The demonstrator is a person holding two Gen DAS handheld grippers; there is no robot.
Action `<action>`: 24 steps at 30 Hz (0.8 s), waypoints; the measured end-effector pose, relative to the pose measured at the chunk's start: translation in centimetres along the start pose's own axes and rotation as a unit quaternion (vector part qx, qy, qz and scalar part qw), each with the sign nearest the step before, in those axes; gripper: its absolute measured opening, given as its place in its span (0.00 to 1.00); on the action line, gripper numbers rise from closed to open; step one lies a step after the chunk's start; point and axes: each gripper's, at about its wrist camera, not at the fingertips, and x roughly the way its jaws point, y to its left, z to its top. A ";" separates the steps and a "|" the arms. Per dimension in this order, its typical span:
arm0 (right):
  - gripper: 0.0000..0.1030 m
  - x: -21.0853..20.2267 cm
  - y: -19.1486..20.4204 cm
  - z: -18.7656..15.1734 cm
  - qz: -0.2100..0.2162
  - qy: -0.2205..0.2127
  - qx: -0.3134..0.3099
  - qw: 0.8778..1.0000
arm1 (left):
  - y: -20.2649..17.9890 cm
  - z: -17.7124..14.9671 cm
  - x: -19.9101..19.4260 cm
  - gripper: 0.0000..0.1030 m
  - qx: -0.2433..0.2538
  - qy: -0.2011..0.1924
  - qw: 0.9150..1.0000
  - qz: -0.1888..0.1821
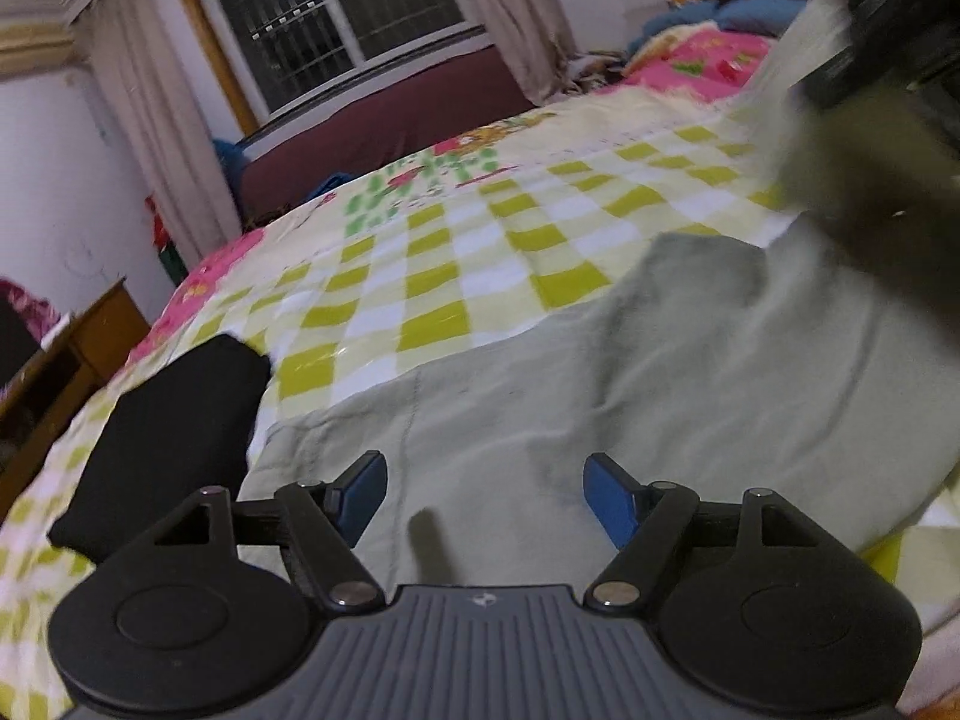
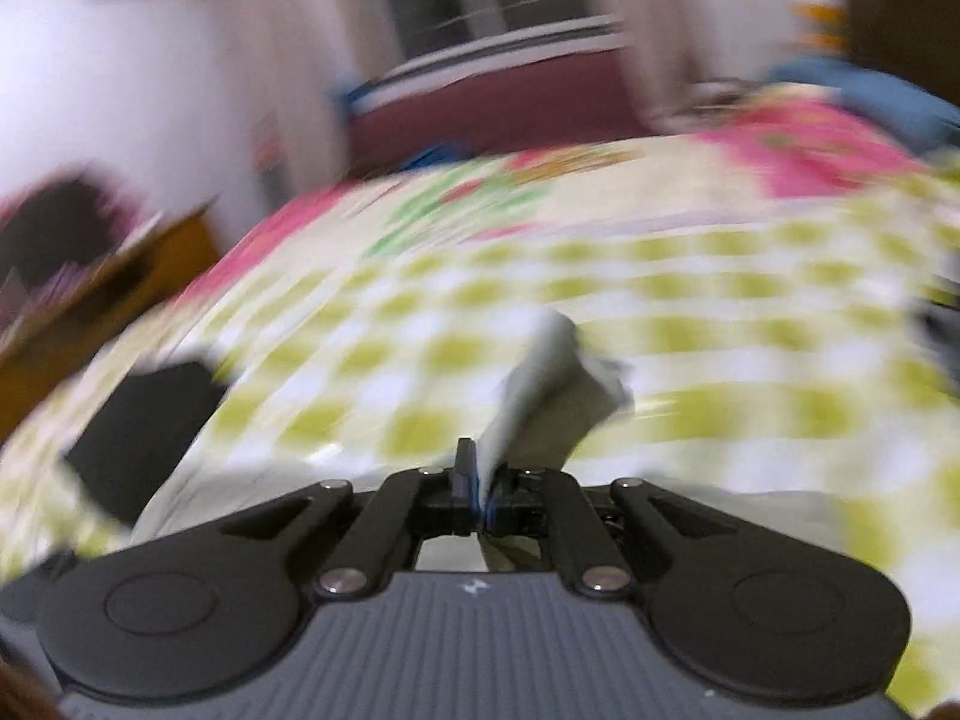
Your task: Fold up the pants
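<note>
On the bed, whose cover is a checked quilt [image 1: 456, 252] of yellow-green and white squares with pink borders, a pair of pale grey-green pants [image 1: 600, 372] lies spread across the near side. From the left wrist view, the left gripper [image 1: 485, 501] hangs just above this cloth with its two blue-padded fingers [image 1: 360, 495] set wide apart and nothing between them; its shadow falls on the fabric right beneath. Beside the pants, to the left, a folded black garment [image 1: 174, 426] rests on the quilt, its edge close to the pants' edge. At the upper right of that view, part of the pants rises off the bed in a blurred fold toward the right gripper [image 1: 888, 42], seen there only as a dark, smeared shape. The right wrist view is heavily motion-blurred, yet the right gripper [image 2: 483, 489] shows its jaws pressed together on a pinched edge of the pants [image 2: 540, 384], which stands up in a pale ridge ahead of the fingers. Beyond the bed, a dark barred window [image 1: 336, 18] with light curtains [image 1: 150, 138] sits above a maroon ledge, and a wooden desk [image 1: 54, 372] stands at the left.
</note>
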 end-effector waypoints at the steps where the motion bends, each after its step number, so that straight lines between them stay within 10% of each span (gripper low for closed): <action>1: 0.04 1.3 2.1 -0.3 0.012 0.011 -0.024 1.000 | 0.5 -0.6 -0.3 0.84 -0.007 0.001 1.000 0.002; 14: 0.04 8.5 18.3 -2.9 0.057 0.059 -0.192 0.978 | 3.7 -5.4 -2.2 0.85 -0.060 0.000 0.998 0.009; 24: 0.05 9.8 21.7 -5.4 0.085 0.096 -0.237 0.963 | 5.9 -6.5 -2.7 0.86 -0.105 0.006 0.994 0.008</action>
